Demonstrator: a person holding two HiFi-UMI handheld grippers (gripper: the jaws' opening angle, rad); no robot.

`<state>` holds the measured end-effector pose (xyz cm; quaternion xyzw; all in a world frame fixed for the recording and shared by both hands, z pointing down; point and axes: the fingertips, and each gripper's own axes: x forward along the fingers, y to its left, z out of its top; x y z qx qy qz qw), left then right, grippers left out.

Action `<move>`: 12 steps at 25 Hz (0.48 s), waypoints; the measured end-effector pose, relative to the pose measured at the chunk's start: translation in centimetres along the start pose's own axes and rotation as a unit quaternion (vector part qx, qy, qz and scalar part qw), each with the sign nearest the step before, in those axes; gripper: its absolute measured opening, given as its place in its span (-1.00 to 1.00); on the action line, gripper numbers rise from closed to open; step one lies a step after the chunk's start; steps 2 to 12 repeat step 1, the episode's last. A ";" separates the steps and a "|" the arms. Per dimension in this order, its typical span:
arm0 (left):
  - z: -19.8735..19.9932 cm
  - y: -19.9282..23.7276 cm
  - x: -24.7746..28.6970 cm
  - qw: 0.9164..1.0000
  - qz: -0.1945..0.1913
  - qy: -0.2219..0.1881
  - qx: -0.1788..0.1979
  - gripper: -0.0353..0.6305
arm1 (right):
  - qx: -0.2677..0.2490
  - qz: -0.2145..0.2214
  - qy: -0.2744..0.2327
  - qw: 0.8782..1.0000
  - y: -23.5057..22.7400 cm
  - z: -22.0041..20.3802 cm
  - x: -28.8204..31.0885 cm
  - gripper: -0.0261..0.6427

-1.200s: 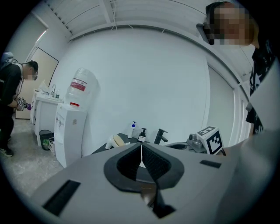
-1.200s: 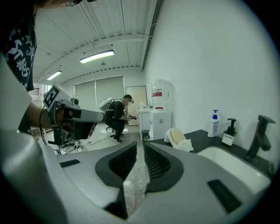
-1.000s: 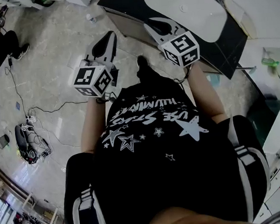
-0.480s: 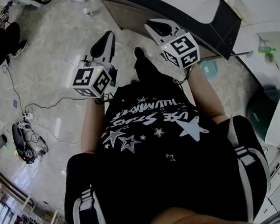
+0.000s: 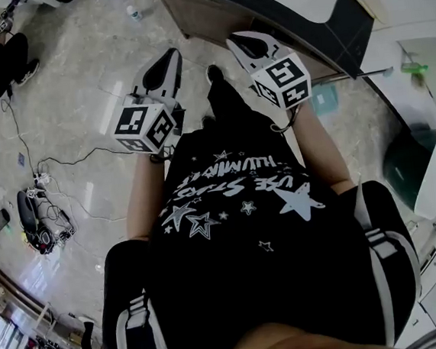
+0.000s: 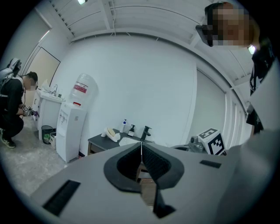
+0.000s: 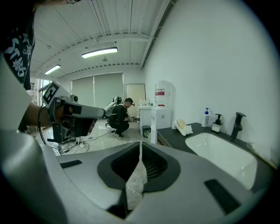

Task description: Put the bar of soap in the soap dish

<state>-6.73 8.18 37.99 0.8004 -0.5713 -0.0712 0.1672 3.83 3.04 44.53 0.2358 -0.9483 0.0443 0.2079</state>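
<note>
Seemingly done: soap in its dish, both hand-held grippers empty

Left first: the left hand-held gripper (image 5: 168, 56) is held level over the floor, its jaws pressed together with nothing between them. The right hand-held gripper (image 5: 240, 42), tipped a little downward, has just been closing its jaws. They meet with nothing caught in them. Both are well apart from the bench (image 7: 175, 136).

The bar of soap (image 7: 180, 124), pale yellow, appears to lie in the white soap dish (image 7: 187, 130) near the bench's left end, so I judge the placing finished. Doing this stage well means leaving that alone. Keep both pairs of jaws closed, carry them level, and swing neither toward the bench edge, where a knock could shift the dish. If the seating needs a check, come in slowly from the front, because the bar shows too small here to tell whether it lies flat.

Around the room, from the left in the right gripper view: a person (image 7: 119, 116) crouches on the glossy stone-patterned floor (image 5: 74, 115), where cables (image 5: 46, 179) trail and are worth stepping round. Next come a small bin (image 7: 146, 130) and a white water dispenser (image 7: 161, 114). Then the dark-topped bench carries the dish, 2 pump bottles (image 7: 206, 117), a black tap (image 7: 237, 125) and a white basin (image 7: 221, 154). The walls (image 7: 197, 65) are plain white under strip lights (image 7: 99, 53).
</note>
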 end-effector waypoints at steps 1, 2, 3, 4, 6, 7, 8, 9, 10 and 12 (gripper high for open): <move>0.0 -0.1 -0.3 1.000 0.000 0.000 0.000 -0.86 | 0.000 0.000 0.000 1.000 0.4 0.0 -0.2 -0.85; 0.0 -0.1 -0.3 1.000 0.000 0.000 0.000 -0.86 | 0.000 0.000 0.000 1.000 0.4 0.0 -0.2 -0.85; 0.0 -0.1 -0.3 1.000 0.000 0.000 0.000 -0.86 | 0.000 0.000 0.000 1.000 0.4 0.0 -0.2 -0.85; 0.0 -0.1 -0.3 1.000 0.000 0.000 0.000 -0.86 | 0.000 0.000 0.000 1.000 0.4 0.0 -0.2 -0.85; 0.0 -0.1 -0.3 1.000 0.000 0.000 0.000 -0.86 | 0.000 0.000 0.000 1.000 0.4 0.0 -0.2 -0.85; 0.0 -0.1 -0.3 1.000 0.000 0.000 0.000 -0.86 | 0.000 0.000 0.000 1.000 0.4 0.0 -0.2 -0.85; 0.0 -0.1 -0.3 1.000 0.000 0.000 0.000 -0.86 | 0.000 0.000 0.000 1.000 0.4 0.0 -0.2 -0.85; 0.0 -0.1 -0.3 1.000 0.000 0.000 0.000 -0.86 | 0.000 0.000 0.000 1.000 0.4 0.0 -0.2 -0.85; 0.0 -0.1 -0.3 1.000 0.000 0.000 0.000 -0.86 | 0.000 0.000 0.000 1.000 0.4 0.0 -0.2 -0.85; 0.0 -0.1 -0.3 1.000 0.000 0.000 0.000 -0.86 | 0.000 0.000 0.000 1.000 0.4 0.0 -0.2 -0.85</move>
